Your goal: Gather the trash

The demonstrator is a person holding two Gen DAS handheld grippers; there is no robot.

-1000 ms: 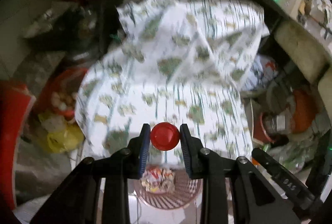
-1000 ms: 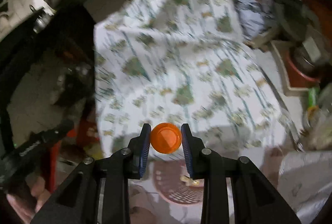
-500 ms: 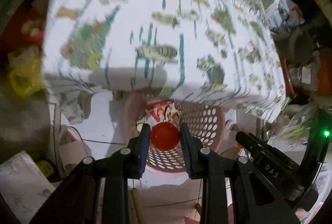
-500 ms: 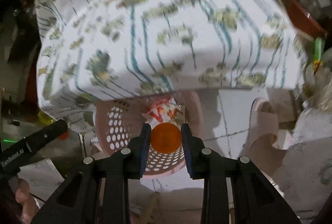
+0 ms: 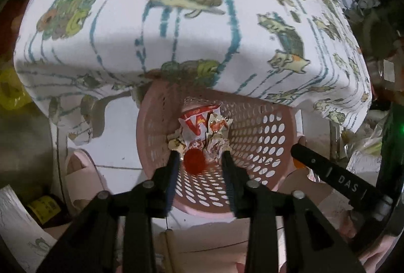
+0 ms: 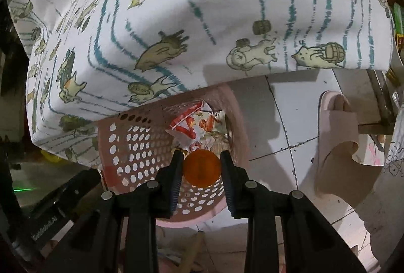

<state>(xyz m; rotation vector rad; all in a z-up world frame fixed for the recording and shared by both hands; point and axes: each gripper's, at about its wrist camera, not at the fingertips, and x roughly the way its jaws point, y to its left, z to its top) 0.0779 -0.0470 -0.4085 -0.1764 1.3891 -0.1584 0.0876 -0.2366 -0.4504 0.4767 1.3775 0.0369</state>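
Observation:
A pink perforated basket point(image 5: 265, 146) stands on the floor, half under a cloth-covered table, with red and white wrappers point(image 5: 202, 126) inside. My left gripper point(image 5: 200, 164) is open above the basket; a red cap point(image 5: 194, 164) is loose between its fingers, falling into the basket. In the right wrist view my right gripper point(image 6: 201, 167) is shut on an orange cap point(image 6: 201, 168), held over the same basket point(image 6: 126, 144) and wrappers point(image 6: 194, 126).
The table's white cloth point(image 5: 176, 20) with green and teal prints overhangs the basket's far side. A pink slipper point(image 6: 338, 141) lies on the white tile floor to the right. The right gripper's body point(image 5: 335, 179) shows in the left wrist view.
Both grippers dropped from over the table to just above the basket. My left gripper opened and let the red cap go; it looks smaller and lower now.

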